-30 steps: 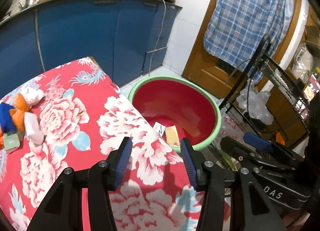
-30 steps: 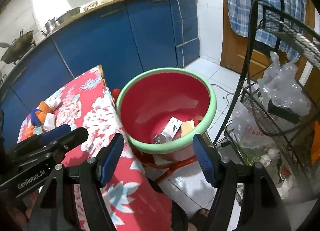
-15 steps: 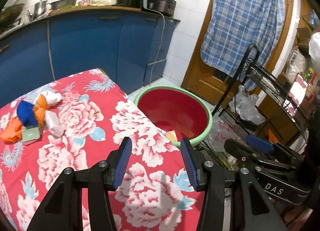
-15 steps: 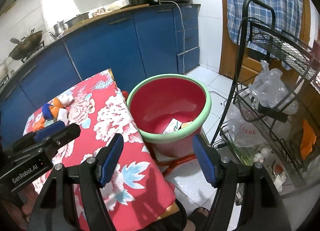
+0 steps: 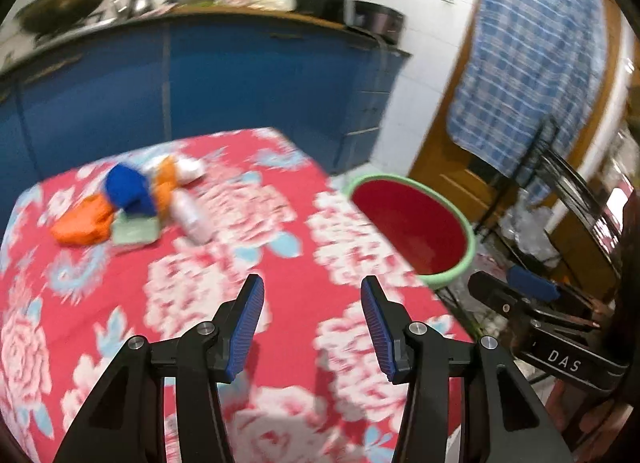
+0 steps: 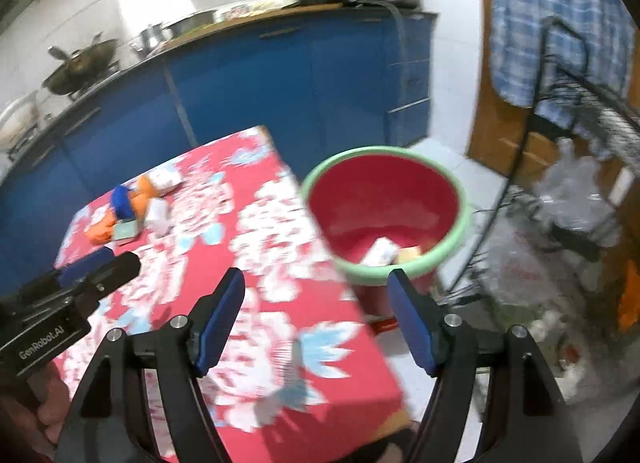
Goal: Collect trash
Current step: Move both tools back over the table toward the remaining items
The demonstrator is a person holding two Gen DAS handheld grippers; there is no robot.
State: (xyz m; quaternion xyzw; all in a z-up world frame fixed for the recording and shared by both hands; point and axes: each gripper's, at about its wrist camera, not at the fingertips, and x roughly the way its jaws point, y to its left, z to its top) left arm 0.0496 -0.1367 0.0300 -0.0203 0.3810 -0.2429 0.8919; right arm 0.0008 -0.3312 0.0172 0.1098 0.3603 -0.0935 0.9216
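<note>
While both views are smeared by motion blur, the long run of blue kitchen cabinets [image 5: 240, 79] with a wooden counter top fills the back of the room, carrying a dark wok [image 6: 80, 63], metal pots and two black appliances. To the right a blue-and-white checked cloth [image 5: 532, 75] hangs over a brown wooden door. A black wire rack [image 6: 576, 111] stands in front of that door, with crumpled clear plastic bags [image 6: 576, 187] on its shelf.

Nearer, a table under a red tablecloth with white and pale blue flowers [image 5: 224, 263] takes up the middle of both views. Just off its right edge, lower than the tabletop, stands a round red plastic basin with a pale green rim [image 6: 384, 203]; a white carton and a yellowish piece [image 6: 408, 253] lie at its bottom.

On the far left part of the cloth sits the trash pile [image 5: 132, 207]: a blue lump, orange wrappers, a pale green flat square, a white bottle-like piece lying on its side and a white crumpled scrap, all touching or overlapping. Nothing stands between it and the tools.

Left gripper [image 5: 312, 327] hangs above the cloth, its blue-padded jaws spread with nothing between them. Right gripper [image 6: 316, 323] hangs over the table's near right edge, jaws spread wider, also empty.
</note>
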